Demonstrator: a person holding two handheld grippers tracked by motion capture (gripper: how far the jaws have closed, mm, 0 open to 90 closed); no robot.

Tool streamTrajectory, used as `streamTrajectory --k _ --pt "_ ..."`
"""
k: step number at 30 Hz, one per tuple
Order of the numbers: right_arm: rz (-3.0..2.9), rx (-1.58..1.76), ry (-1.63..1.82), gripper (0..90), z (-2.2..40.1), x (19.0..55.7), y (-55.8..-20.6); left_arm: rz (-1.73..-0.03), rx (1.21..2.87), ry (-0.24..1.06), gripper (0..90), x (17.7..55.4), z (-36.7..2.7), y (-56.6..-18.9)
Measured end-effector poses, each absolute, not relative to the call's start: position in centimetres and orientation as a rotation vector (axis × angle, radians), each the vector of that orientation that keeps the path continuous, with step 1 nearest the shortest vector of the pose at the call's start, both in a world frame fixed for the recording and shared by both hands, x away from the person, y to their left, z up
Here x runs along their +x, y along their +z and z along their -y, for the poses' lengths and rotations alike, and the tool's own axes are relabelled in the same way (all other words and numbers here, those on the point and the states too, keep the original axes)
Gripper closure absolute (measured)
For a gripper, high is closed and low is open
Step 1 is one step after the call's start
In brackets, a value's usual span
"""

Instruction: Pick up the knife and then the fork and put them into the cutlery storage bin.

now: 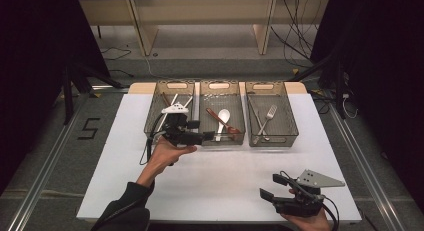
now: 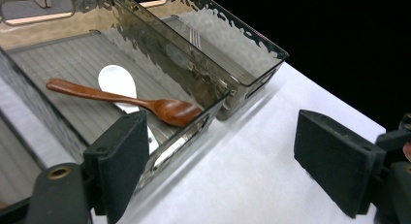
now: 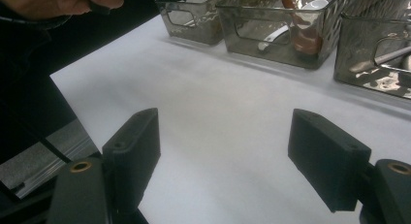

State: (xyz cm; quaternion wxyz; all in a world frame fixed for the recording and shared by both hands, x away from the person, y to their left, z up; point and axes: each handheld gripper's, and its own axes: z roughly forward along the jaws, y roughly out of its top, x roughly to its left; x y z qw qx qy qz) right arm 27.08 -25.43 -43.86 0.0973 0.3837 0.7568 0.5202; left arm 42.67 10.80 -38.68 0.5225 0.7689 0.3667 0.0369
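A taped "5" [image 1: 89,128] marks the floor left of the table [image 1: 220,186] — the only writing legible. Three smoky bins sit in a row: the left bin [image 1: 156,107] holds chopsticks (half hidden behind the gripper), the middle bin [image 2: 145,64] a wooden spoon [image 2: 121,99] across a white spoon [image 2: 116,81], the right bin [image 1: 289,116] a fork [image 1: 270,113]. The left gripper [image 2: 220,158] hovers at the middle bin's near corner, jaws wide, empty. The right gripper [image 3: 225,158] — wide too, holding nothing — waits over bare table.

Brown wooden spoon [image 2: 131,102] and white spoon [image 2: 118,83] lie in a smoky-grey ribbed bin [image 2: 63,64].
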Motion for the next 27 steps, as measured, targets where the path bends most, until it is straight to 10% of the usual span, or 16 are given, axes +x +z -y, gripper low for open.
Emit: streamTrajectory --k 27 --pt "-2.230 1.117 1.543 28.0 25.3 26.9 -43.8 -0.829 1.801 0.126 18.9 37.1 -14.5 -40.9"
